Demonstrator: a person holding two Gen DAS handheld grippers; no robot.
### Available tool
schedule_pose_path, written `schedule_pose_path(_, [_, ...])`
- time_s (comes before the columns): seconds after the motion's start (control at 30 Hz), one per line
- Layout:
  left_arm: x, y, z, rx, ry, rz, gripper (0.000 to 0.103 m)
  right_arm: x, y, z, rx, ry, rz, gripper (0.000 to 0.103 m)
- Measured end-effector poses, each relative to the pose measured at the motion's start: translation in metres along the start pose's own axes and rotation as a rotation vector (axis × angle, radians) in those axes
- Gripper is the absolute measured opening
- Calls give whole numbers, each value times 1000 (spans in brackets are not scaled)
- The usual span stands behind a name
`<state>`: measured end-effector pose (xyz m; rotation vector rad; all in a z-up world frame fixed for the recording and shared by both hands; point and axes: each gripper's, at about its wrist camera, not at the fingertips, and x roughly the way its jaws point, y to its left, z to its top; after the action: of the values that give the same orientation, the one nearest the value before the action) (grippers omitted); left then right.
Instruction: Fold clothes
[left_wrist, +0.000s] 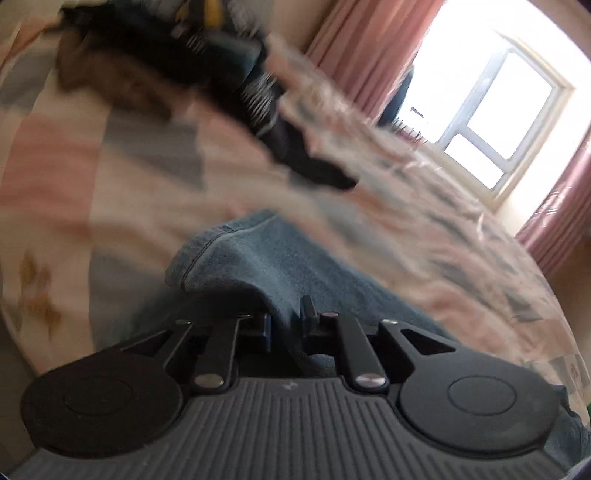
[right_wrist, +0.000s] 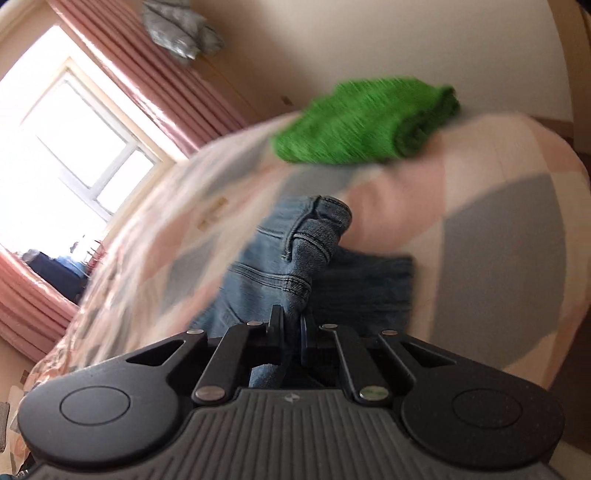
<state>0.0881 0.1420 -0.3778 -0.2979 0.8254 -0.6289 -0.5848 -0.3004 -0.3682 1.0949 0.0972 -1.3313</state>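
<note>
Light blue jeans (left_wrist: 258, 258) lie bunched on a bed with a pink, grey and cream patchwork cover (left_wrist: 110, 184). In the left wrist view my left gripper (left_wrist: 287, 321) is shut on a fold of the denim, which stays sharp while the bed behind it is blurred. In the right wrist view my right gripper (right_wrist: 291, 323) is shut on the jeans (right_wrist: 280, 258) near a seamed, pocketed part that stands up in front of the fingers. A darker blue denim layer lies to the right of it.
A folded green garment (right_wrist: 362, 122) rests on the bed cover (right_wrist: 498, 221) beyond the jeans. A pile of dark and striped clothes (left_wrist: 207, 74) lies at the far side. A bright window (left_wrist: 509, 122) with pink curtains (right_wrist: 155, 85) stands past the bed.
</note>
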Motion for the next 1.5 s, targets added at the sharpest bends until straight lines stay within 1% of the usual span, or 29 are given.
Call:
schedule_pose_path(0.03, [6,15,-12,-73,19,-4,9,5,-6,-3,8,24,-18,9])
schedule_pose_path(0.07, [9,26,-21,-134,30,-11,10,9,-10,-6,13,38,-30,12])
schedule_pose_path(0.13, [6,32,-20,-194,20,-33,11,13,-15,-8,16,38,-36,13])
schedule_pose_path(0.17, [6,32,-17,-200,25,-39,15,13,-16,-8,17,35,-36,16])
schedule_pose_path(0.2, [6,32,-14,-199,28,-38,16,12,-15,-7,20,28,-33,19])
schedule_pose_path(0.23, [5,32,-12,-199,24,-30,16,11,-14,-6,18,21,-34,19])
schedule_pose_path(0.27, [6,33,-10,-203,20,-26,16,11,-13,-6,10,19,-38,20])
schedule_pose_path(0.3, [8,34,-8,-210,24,-22,12,12,-11,-6,-2,23,-40,22])
schedule_pose_path(0.33, [9,33,-6,-202,29,-18,9,14,-9,-6,-23,26,-46,18])
schedule_pose_path(0.37, [6,28,-3,-167,25,-19,3,14,-5,-6,-55,23,-57,11])
schedule_pose_path(0.4, [-2,20,1,-116,2,-34,3,13,-1,-5,-87,16,-60,8])
schedule_pose_path(0.47, [-26,5,7,-15,-66,-82,3,7,4,3,-112,-7,-38,7])
schedule_pose_path(0.53, [-48,-3,9,65,-104,-106,3,-5,8,12,-118,-34,16,6])
schedule_pose_path(0.57, [-52,-4,5,105,-100,-87,4,-9,10,16,-130,-41,26,6])
schedule_pose_path(0.63, [-42,5,-9,149,-33,-13,8,-13,11,20,-152,-35,18,6])
schedule_pose_path(0.67, [-34,13,-16,139,7,14,10,-8,7,17,-154,-14,-6,6])
schedule_pose_path(0.73, [-21,35,-28,20,61,10,10,3,-1,8,-153,37,-63,6])
schedule_pose_path(0.8, [-20,44,-26,-77,57,-20,10,7,-10,-1,-134,49,-70,6])
schedule_pose_path(0.83, [-19,46,-23,-109,61,-33,12,6,-12,-2,-120,46,-61,6])
schedule_pose_path(0.93, [-17,48,-14,-136,61,-48,9,4,-8,4,-123,51,-63,7])
schedule_pose_path(1.0, [-19,42,-9,-88,44,-52,5,6,-5,5,-141,56,-71,7])
schedule_pose_path(1.1, [-33,17,6,83,-24,-67,4,-1,-4,5,-143,37,-45,7])
schedule_pose_path(1.17, [-45,8,14,157,-79,-103,5,-9,-6,8,-122,21,-9,6])
schedule_pose_path(1.23, [-42,11,13,195,-63,-85,6,-18,-8,9,-100,7,25,6])
schedule_pose_path(1.27, [-34,17,8,199,-25,-57,6,-20,-10,8,-96,6,27,6])
schedule_pose_path(1.33, [-15,25,-6,215,34,-7,7,-14,-19,0,-90,25,-3,6])
schedule_pose_path(1.37, [-7,28,-14,223,48,14,6,-10,-24,-5,-85,37,-16,6])
schedule_pose_path(1.43, [-6,23,-18,231,25,36,6,-9,-27,-10,-89,28,-16,5])
schedule_pose_path(1.5, [-6,21,-17,232,12,40,6,-16,-23,-8,-100,5,12,6])
